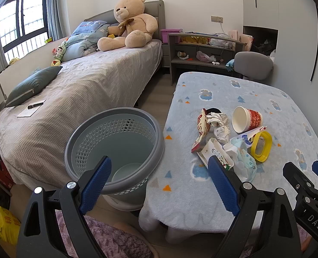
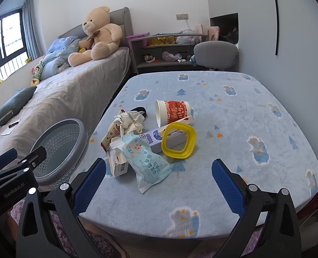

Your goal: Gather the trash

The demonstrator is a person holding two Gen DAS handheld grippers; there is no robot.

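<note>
A pile of trash lies on the blue-covered table (image 2: 234,129): a red and white paper cup (image 2: 173,111) on its side, crumpled paper (image 2: 132,120), a blue wet-wipe pack (image 2: 146,161), a small white box (image 2: 119,166), a snack wrapper (image 2: 111,134), a long carton (image 2: 156,138) and a yellow ring-shaped lid (image 2: 178,139). The pile also shows in the left wrist view, with the cup (image 1: 246,119) and yellow lid (image 1: 262,146). A grey perforated bin (image 1: 113,146) stands on the floor left of the table. My left gripper (image 1: 159,182) is open, above the bin's edge and the table's corner. My right gripper (image 2: 159,185) is open, just short of the pile.
A bed (image 1: 73,94) with a large teddy bear (image 1: 129,23) runs along the left, close behind the bin. A grey desk (image 1: 202,49) and chair (image 1: 253,64) stand behind the table. A yellow bag (image 1: 0,223) lies on the floor at left.
</note>
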